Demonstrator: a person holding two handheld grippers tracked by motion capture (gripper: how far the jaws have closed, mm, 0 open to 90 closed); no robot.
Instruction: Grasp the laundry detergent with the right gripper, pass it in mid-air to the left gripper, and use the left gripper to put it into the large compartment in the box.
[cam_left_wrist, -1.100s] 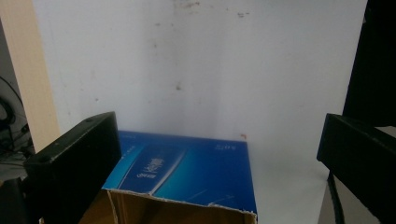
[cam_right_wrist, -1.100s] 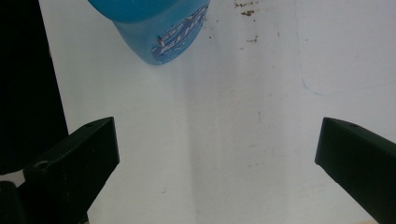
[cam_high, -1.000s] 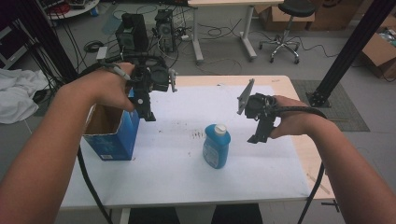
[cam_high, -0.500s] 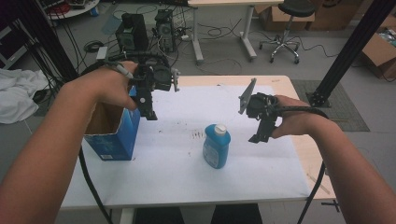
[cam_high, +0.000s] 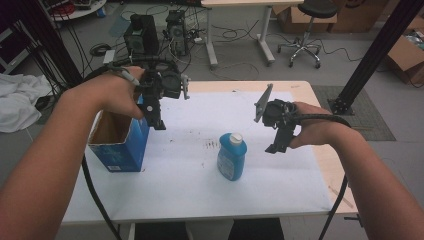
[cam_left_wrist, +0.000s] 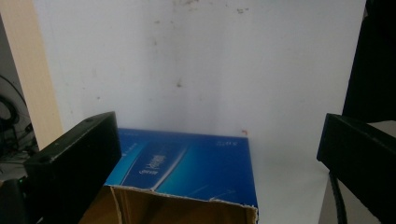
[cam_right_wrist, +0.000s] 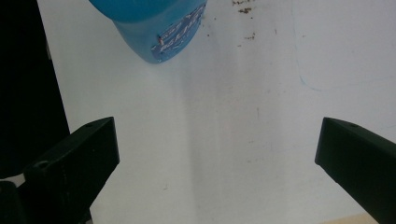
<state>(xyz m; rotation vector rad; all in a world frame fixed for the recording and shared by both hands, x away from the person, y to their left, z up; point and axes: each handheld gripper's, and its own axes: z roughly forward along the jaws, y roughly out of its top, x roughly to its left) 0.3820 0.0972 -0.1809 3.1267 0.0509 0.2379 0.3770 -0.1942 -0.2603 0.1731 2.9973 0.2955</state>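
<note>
Jaws spread wide on both sides, and we see nothing between them. Our left gripper (cam_high: 159, 122) hangs over the open blue box (cam_high: 120, 142) at the left of the white surface (cam_high: 190, 190). Our right gripper (cam_high: 276, 146) hovers just right of the upright blue bottle (cam_high: 231, 157), touching nothing.

A lab or workshop: computer towers (cam_high: 142, 30) and cables (cam_high: 235, 35) on the floor, cardboard boxes (cam_high: 407, 52), stool (cam_high: 305, 27).
</note>
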